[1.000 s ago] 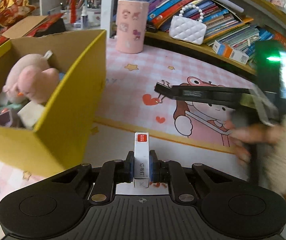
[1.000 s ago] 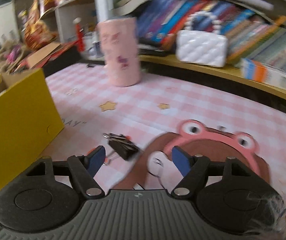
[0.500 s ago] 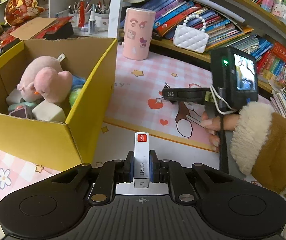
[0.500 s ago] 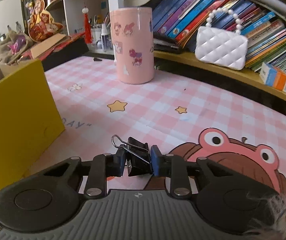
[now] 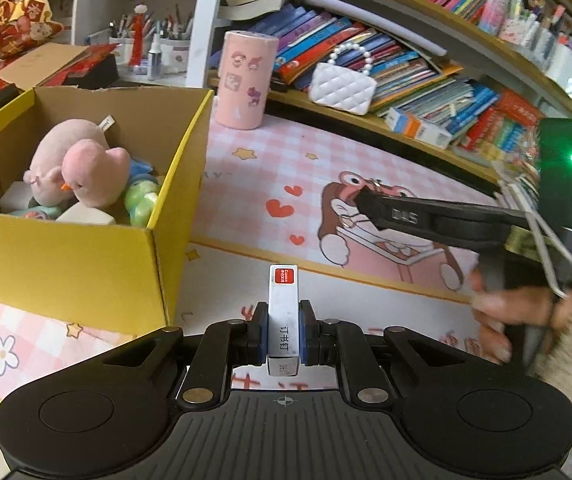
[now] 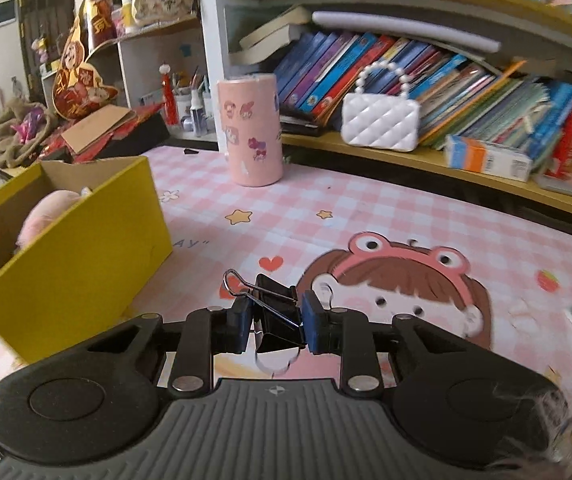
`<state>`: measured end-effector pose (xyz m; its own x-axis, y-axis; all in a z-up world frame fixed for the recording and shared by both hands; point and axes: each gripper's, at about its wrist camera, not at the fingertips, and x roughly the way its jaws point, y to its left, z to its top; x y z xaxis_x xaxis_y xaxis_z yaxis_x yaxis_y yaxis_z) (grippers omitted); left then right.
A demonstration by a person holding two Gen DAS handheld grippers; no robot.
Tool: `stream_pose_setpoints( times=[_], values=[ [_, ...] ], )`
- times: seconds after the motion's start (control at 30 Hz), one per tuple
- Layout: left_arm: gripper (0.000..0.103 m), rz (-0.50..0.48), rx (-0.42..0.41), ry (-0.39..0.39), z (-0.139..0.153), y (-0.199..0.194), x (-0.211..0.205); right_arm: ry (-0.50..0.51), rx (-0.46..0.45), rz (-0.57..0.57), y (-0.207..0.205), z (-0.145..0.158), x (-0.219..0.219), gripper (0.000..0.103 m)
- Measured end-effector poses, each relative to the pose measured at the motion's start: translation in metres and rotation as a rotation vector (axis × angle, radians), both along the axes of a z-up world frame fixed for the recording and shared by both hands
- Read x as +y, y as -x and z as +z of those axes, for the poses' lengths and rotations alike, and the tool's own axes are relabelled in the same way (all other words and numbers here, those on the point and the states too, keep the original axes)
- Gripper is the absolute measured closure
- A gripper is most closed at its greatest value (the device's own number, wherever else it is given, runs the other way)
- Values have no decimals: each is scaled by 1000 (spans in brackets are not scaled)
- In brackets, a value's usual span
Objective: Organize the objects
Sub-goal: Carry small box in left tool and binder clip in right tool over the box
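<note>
The left hand-held gripper (image 5: 283, 330) clamps a staple box (image 5: 283, 316) upright; the right hand-held gripper (image 6: 275, 320) pinches a binder clip (image 6: 271, 318). The yellow box (image 5: 85, 252) sits at ten o'clock: carry each above its rim before letting go.

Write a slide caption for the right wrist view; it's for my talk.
Right tongs grip a black binder clip near the yellow box.
</note>
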<state>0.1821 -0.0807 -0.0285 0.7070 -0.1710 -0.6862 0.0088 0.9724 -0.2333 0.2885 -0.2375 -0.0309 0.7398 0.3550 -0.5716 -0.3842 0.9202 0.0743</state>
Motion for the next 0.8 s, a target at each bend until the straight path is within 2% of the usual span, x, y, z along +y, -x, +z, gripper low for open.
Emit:
stream_pose_setpoints(
  times=[0.23,0.43,0.6,0.8],
  values=[
    [90,-61,-20,24,3,29,20,-12,37,-131,72,16,-4,78],
    [90,-63,-12,33,1,58,48,-26,92,-193,134,17,17,78],
    [90,-62,-4,26,0,86,74,-16,129,-191,174,12,45,78],
    [90,-44,-16,20,3,113,108,-3,146,-125,209,8,86,78]
  ],
)
